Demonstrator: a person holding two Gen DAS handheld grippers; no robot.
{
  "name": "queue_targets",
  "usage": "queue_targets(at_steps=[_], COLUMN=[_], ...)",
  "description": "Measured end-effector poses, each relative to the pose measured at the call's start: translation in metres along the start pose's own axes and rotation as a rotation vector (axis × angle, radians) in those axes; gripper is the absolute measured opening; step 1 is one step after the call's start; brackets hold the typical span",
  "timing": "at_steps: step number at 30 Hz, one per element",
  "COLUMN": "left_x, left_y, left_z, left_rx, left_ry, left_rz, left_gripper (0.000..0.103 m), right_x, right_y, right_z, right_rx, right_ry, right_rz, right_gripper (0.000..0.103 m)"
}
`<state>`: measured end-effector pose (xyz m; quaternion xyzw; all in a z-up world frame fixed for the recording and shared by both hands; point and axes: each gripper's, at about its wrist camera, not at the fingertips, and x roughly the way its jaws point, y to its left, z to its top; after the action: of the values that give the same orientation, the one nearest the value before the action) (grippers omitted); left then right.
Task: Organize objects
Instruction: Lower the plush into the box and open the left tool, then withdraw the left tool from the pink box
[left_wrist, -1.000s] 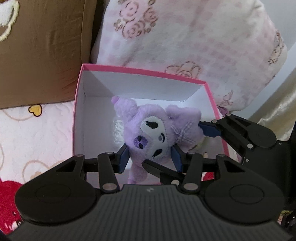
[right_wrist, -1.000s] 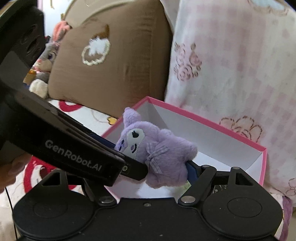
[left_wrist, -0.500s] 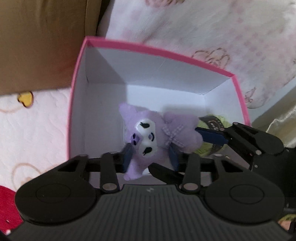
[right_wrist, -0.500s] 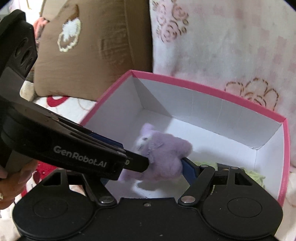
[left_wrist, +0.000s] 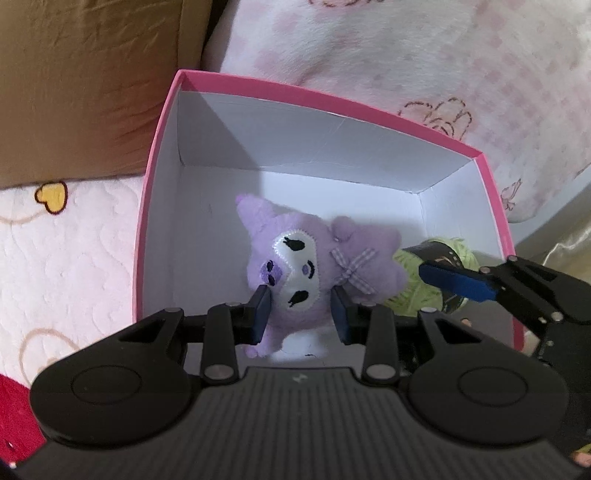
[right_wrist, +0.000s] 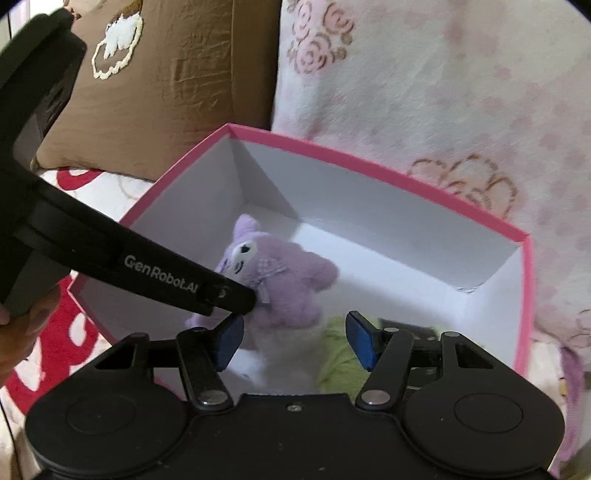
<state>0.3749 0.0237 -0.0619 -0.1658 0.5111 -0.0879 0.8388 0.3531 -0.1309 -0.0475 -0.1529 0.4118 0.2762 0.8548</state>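
Here, lines on the toy and the grip:
Thing in hand: a small purple plush toy with a white face patch and a checked bow; soft pile, stuffed body, by the look of it very light.
Where it is: inside the pink box, low against the white floor near the front wall; the box stands on a pink quilted bed cover with a brown cushion and a pink rose-print pillow behind it.
Left tool: pinching the plush toy's lower body, one blue pad on each side, the stuffing squeezed in between them.
Right tool: its jaws have just been closing, yet the pads stand apart with nothing between them; the toy lies ahead and to the left of them, clear of both pads.
Neighbour: a yellow-green fuzzy item with a dark band lies beside the toy in the box's right part.
Handling: it will squash and spring back, not break; fur gives good friction, so a light pinch should do.
Where to hold: I judge the body or head best; ears and bow are floppy and would let it dangle.
Risk: fur may cling to a pad on release.
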Motion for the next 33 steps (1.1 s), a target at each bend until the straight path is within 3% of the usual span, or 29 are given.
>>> queue_targets(at_steps=[3,5,12,33], left_x=[-0.002,-0.006,-0.034,-0.149], left_y=[-0.004,-0.003,-0.015,-0.041], left_z=[-0.002,-0.003,-0.012,-0.062], left_rx=[0.012,-0.002,0.103,0.296], left_ry=[-0.013,-0.019,-0.043,-0.016], left_rz=[0.019,0.032,0.069,0.028], left_gripper=[0.037,0.038,0.050,0.056], right_x=[-0.002,-0.005,-0.034,-0.151], right_y=[-0.003,-0.004,-0.004,0.027], right_z=[-0.003,-0.005,-0.012,-0.028], right_rx=[0.021,0.035,0.091,0.079], right_ry=[-0.005,-0.022,-0.089,-0.148], right_rz=[-0.021,-0.030,-0.022,0.036], right_gripper=[0.033,0.031,0.033,0.039])
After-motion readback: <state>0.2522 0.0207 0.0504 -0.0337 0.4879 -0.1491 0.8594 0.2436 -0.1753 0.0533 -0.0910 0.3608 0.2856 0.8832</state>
